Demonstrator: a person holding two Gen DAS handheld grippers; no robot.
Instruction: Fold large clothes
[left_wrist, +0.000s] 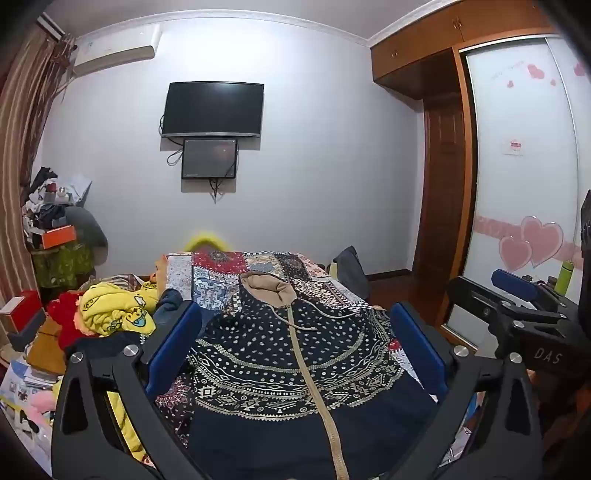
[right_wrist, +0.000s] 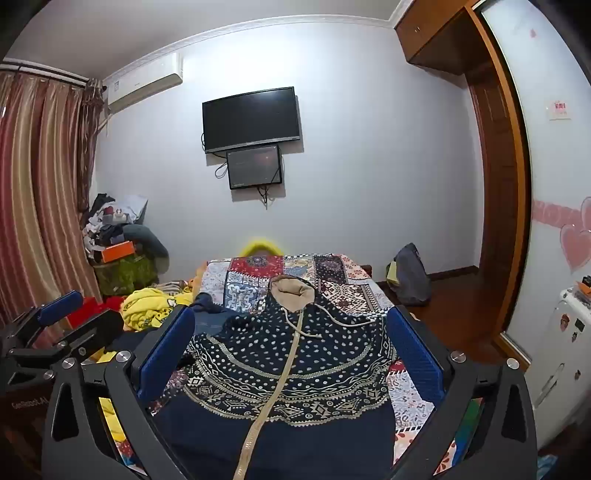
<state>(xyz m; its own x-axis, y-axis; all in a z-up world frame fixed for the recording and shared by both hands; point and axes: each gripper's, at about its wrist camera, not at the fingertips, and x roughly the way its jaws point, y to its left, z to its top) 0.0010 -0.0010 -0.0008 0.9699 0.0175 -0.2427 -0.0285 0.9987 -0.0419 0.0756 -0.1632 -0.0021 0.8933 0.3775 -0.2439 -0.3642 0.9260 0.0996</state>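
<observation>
Both tongs, left (left_wrist: 295, 350) and right (right_wrist: 291, 354), spread wide and holding nothing above the near hem of the navy patterned hoodie (left_wrist: 295, 350), which lies flat and zipped on the bed (left_wrist: 221, 273), hood far; we'd pinch one side seam low and fold inward, keeping the drawstrings clear.

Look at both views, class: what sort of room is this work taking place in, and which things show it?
Most likely a home bedroom. A bed with a patchwork cover carries the hooded jacket, a television hangs on the far wall, and a built-in wardrobe with sliding doors stands alongside.
</observation>
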